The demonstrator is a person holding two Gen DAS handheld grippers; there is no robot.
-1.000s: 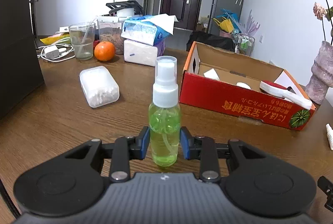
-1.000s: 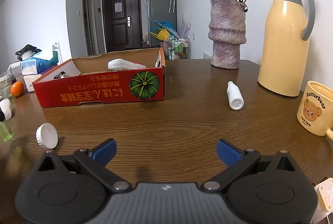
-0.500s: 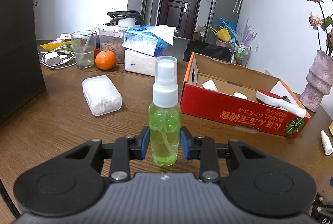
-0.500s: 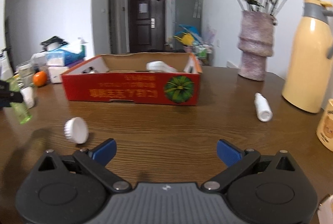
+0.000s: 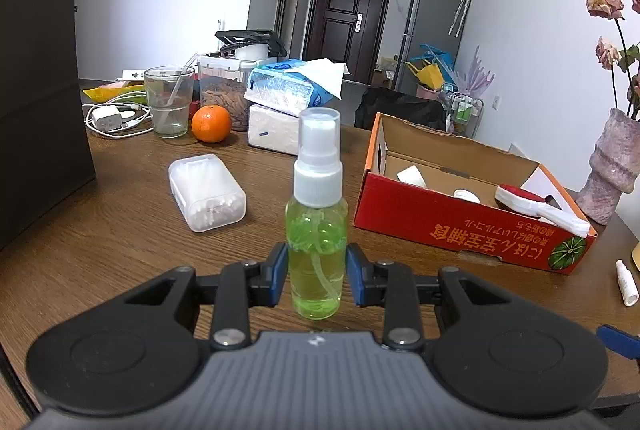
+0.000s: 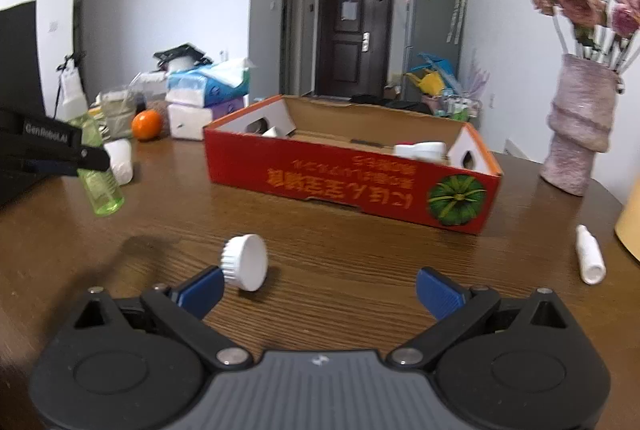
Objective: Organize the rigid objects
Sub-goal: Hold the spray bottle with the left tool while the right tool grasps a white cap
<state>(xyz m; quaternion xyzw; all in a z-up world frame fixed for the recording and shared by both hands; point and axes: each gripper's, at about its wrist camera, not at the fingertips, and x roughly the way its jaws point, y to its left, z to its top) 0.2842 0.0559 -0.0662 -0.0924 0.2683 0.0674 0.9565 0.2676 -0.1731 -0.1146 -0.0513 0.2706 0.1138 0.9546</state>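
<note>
My left gripper (image 5: 317,280) is shut on a green spray bottle (image 5: 317,230) with a white pump top, held upright above the wooden table; the same green spray bottle (image 6: 98,176) hangs at the left of the right wrist view. My right gripper (image 6: 318,288) stands open low over the table. A white ribbed cap (image 6: 245,261) lies on its side just ahead of the left fingertip (image 6: 202,288). The red cardboard box (image 5: 472,226) holds a white and red brush and small white items. A small white bottle (image 6: 589,259) lies right of the red cardboard box (image 6: 348,176).
A clear box of cotton swabs (image 5: 206,192), an orange (image 5: 211,123), a glass (image 5: 168,100), tissue packs (image 5: 288,88) and a charger with cable (image 5: 108,118) crowd the far left. A pink vase (image 6: 578,128) with flowers stands at the right. A dark panel (image 5: 36,70) lines the left edge.
The right gripper has swung left and rolled, bringing the white cap from the far left to just ahead of its left fingertip. The left gripper keeps the spray bottle in nearly the same place.
</note>
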